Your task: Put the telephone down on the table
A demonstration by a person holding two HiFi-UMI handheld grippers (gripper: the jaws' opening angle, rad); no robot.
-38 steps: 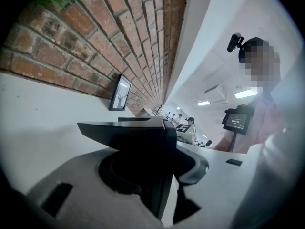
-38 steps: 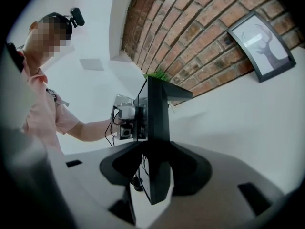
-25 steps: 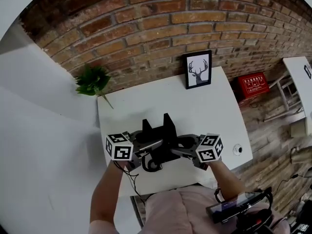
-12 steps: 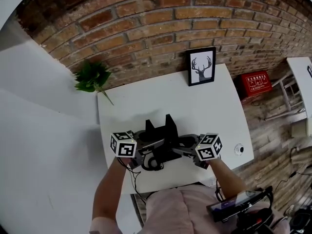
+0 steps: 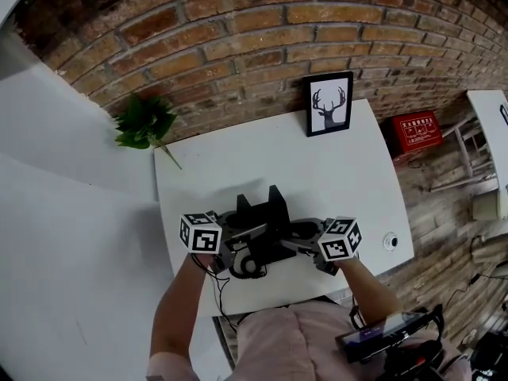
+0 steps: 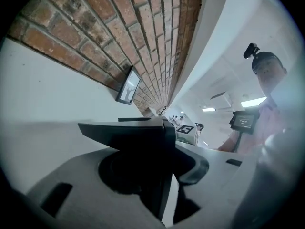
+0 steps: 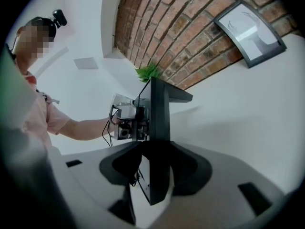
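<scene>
We hold the black angular plastic telephone (image 5: 262,227) low over the near half of the white rectangular table (image 5: 333,173), with one gripper on each side of it. The left gripper (image 5: 236,244) has its jaws clamped on the telephone's left end, and the right gripper (image 5: 295,243) has its jaws clamped on the right end. In each gripper view the dark body fills the gap between the jaws. We judge the task nearly finished: the telephone is upright and close above the tabletop, but we cannot tell whether its base already touches. What is left is to settle it on the surface, let both pairs of jaws go, and draw the grippers back toward the near edge.

The tabletop is plain and smooth. At its far right edge a black-framed deer picture (image 5: 329,104) leans on the red brick wall (image 5: 238,46), and a green leafy plant (image 5: 143,121) sits by the far left corner. A small round white thing (image 5: 388,242) lies near the right edge, and a red box (image 5: 416,133) stands on the floor to the right
</scene>
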